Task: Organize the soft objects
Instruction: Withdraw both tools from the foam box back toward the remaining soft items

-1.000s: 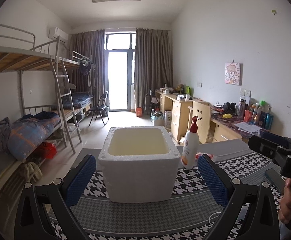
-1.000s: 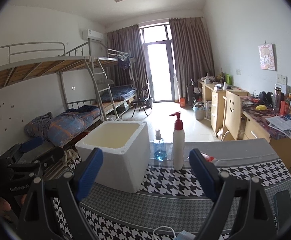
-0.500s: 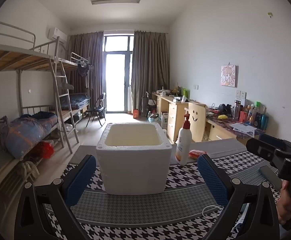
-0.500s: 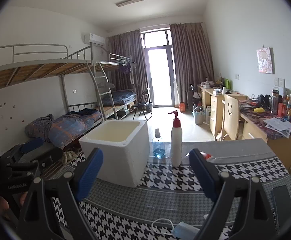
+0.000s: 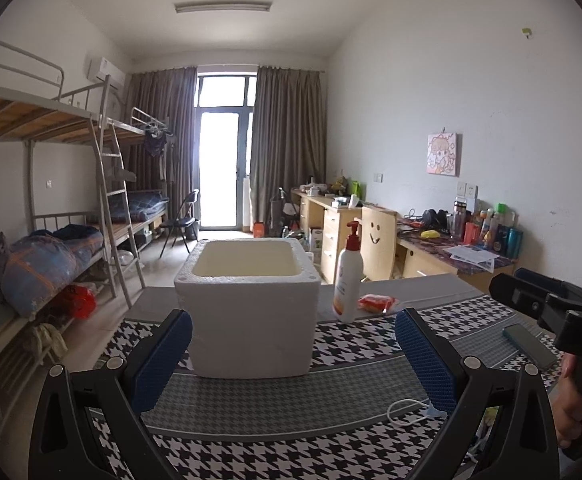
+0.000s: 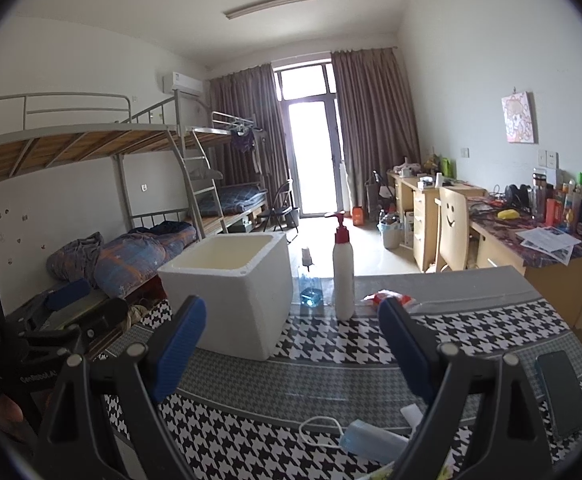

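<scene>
The limp blue face mask [image 6: 373, 442] with white ear loops looks light and floppy; pinch its pleated middle. Both grippers' jaws stand apart, empty.

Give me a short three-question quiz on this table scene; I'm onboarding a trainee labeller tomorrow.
1. True or false: the white foam box has a lid on it.
2. Multiple choice: what lies nearest the camera between the fingers of the right tool? A) face mask B) folded towel C) teddy bear
3. Fill in: the red packet lies on the table beside the ____ bottle.

Key
1. False: it stands open and its inner walls are bare; the floor of it is out of sight.
2. A
3. pump; it is white with a red pump head. Both the right tool and the left tool are open, holding nothing.
</scene>
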